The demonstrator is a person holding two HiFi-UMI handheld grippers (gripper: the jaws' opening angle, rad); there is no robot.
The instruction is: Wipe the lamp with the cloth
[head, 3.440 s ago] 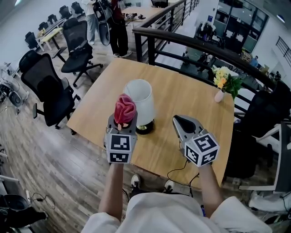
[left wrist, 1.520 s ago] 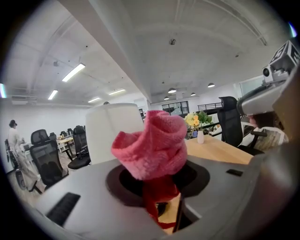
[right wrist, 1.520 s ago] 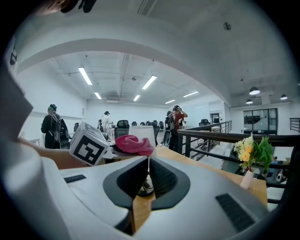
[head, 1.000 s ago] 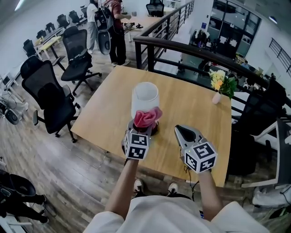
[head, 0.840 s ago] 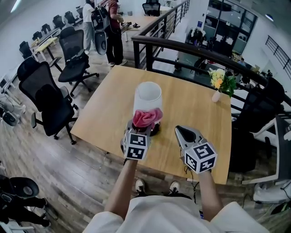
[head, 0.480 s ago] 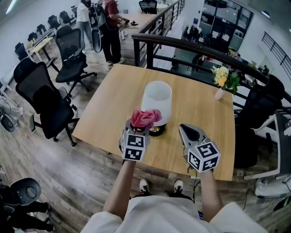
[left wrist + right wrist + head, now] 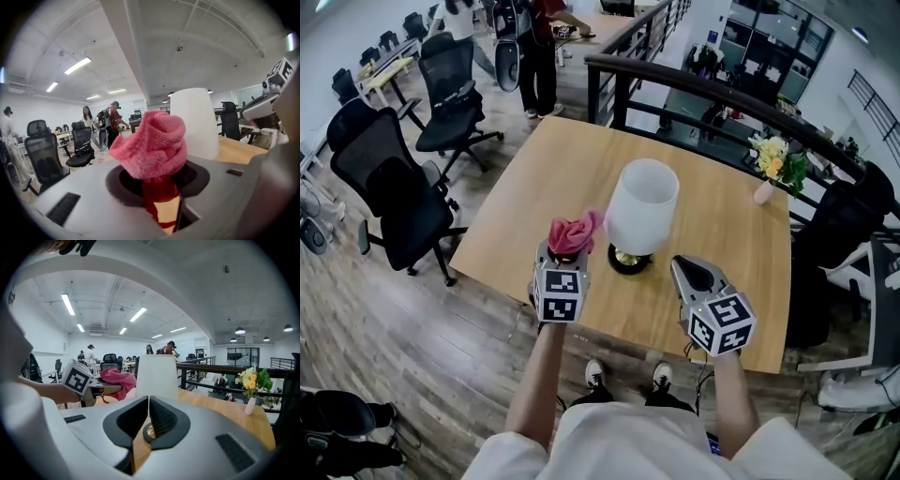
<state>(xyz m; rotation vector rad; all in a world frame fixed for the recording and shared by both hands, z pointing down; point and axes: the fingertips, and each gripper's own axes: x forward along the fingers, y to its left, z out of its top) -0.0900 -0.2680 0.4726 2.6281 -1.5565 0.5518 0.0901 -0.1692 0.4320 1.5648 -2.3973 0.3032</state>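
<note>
My left gripper (image 7: 565,256) grasps the pink cloth (image 7: 574,234), the lamp (image 7: 644,206) just beyond its jaws, rightward; my right gripper (image 7: 684,267) is clenched empty, lamp straight ahead

Open office, black chairs (image 7: 389,183), railing (image 7: 694,80)

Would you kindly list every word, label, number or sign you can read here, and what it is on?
None can be read.
Black-and-white marker cubes: square patterns only, no letters.
Small blue sign on the far pillar: too small to read.
</note>
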